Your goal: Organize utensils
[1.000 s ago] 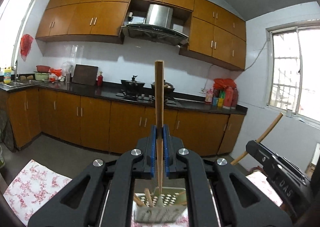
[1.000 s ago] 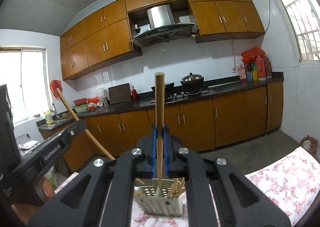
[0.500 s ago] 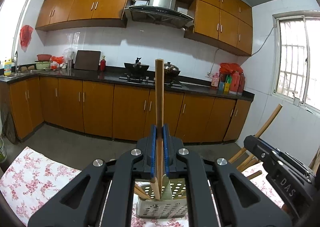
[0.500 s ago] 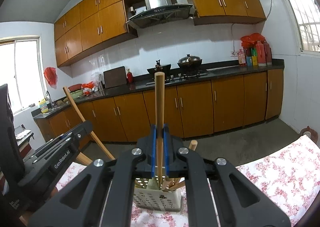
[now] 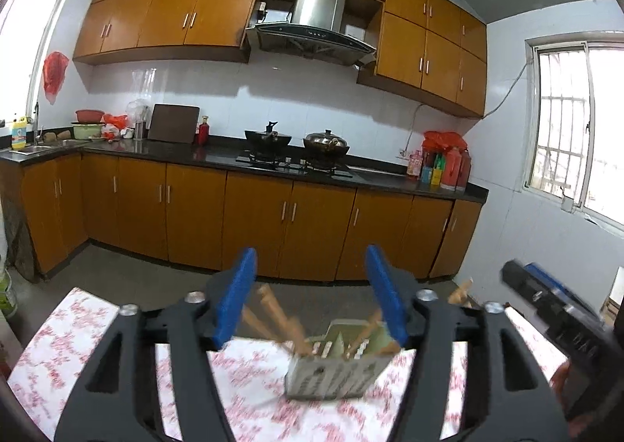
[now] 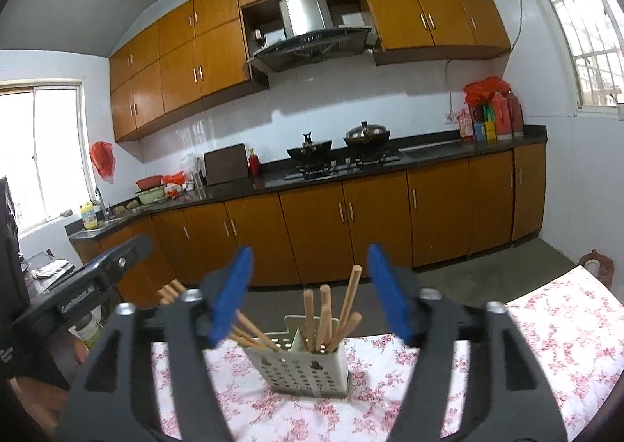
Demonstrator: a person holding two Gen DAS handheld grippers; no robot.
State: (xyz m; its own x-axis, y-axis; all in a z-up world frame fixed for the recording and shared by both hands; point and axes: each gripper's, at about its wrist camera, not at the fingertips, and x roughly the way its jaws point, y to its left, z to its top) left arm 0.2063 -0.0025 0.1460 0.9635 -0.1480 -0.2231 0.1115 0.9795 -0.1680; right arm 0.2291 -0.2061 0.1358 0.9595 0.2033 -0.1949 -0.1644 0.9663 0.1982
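1. The left claw (image 5: 310, 296) and the right claw (image 6: 310, 292) each pinched an upright wooden stick a moment ago; now both are spreading, with nothing between their blue pads.
2. The long wooden utensils (image 6: 323, 315) stand handle-up in the white perforated plastic holder (image 6: 308, 368), some leaning left over its rim.
3. The holder sits near the middle of the desk, on its pink floral cloth (image 6: 546, 325), just beyond both claws.
4. Judging by this, both sticks were dropped into the holder, so this placement looks complete.
5. No loose utensils show on the cloth.
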